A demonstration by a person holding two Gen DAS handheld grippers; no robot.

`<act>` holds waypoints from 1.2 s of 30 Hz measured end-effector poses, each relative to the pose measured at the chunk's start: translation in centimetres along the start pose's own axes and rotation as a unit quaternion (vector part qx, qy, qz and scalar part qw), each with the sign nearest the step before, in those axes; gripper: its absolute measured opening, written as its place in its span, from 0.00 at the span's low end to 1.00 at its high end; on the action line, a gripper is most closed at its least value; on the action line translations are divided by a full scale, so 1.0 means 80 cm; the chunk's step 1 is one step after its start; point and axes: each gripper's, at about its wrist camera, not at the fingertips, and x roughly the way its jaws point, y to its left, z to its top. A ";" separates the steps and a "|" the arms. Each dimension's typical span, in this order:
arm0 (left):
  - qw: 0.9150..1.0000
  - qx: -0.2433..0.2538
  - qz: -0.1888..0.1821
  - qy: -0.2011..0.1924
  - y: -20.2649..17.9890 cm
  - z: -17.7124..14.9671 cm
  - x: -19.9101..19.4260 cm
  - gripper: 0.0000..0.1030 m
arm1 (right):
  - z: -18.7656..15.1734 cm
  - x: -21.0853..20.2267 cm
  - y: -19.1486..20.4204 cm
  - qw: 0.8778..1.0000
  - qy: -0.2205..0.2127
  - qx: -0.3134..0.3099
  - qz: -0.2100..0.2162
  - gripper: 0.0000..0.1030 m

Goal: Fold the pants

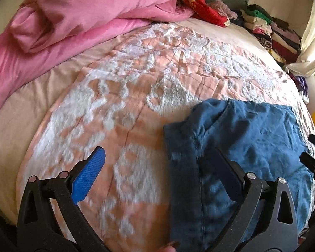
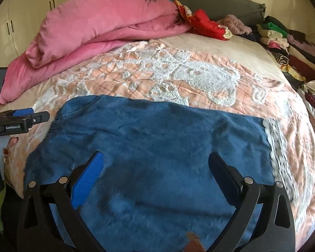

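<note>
The left gripper [image 1: 157, 166] stood wide open with nothing between its blue-padded fingers [image 1: 90, 174]; it hovered over the left edge of the blue pants [image 1: 241, 138], one finger above bare bedspread and the other above the blue cloth. The right gripper [image 2: 156, 168] was equally spread and empty, poised over the middle of the pants [image 2: 153, 147], both fingers above the fabric; whether they touched it could not be told. The pants lay flat and somewhat wrinkled on the near part of the peach bedspread [image 2: 199, 79] with its white tufted pattern, spread broadly across it, a folded seam or hem showing along their left side in the left wrist view. To the left of the pants in the right wrist view, the left gripper [image 2: 21, 119] appeared as a black body with a blue pad. Beyond the pants, at the far left of the bed, sat a heaped pink duvet [image 2: 98, 27]. Farther from the pants, toward the grey headboard [image 2: 210, 2], lay a red garment [image 2: 208, 26], and along the far right stood stacks of folded clothes [image 2: 287, 46].
</note>
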 end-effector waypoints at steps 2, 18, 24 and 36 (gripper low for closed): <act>1.000 0.012 -0.007 0.015 -0.003 0.009 0.016 0.91 | 0.013 0.014 -0.002 1.000 0.003 -0.008 -0.001 0.96; 0.998 0.039 -0.044 0.022 -0.017 0.028 0.072 0.57 | 0.093 0.111 0.006 0.997 0.040 -0.067 0.018 0.96; 0.997 0.060 -0.054 -0.003 -0.028 0.030 0.064 0.31 | 0.098 0.136 0.014 0.992 0.062 -0.113 0.013 0.96; 0.992 0.090 -0.061 -0.071 -0.032 0.021 0.000 0.29 | 0.096 0.145 0.044 0.978 0.057 -0.196 0.033 0.94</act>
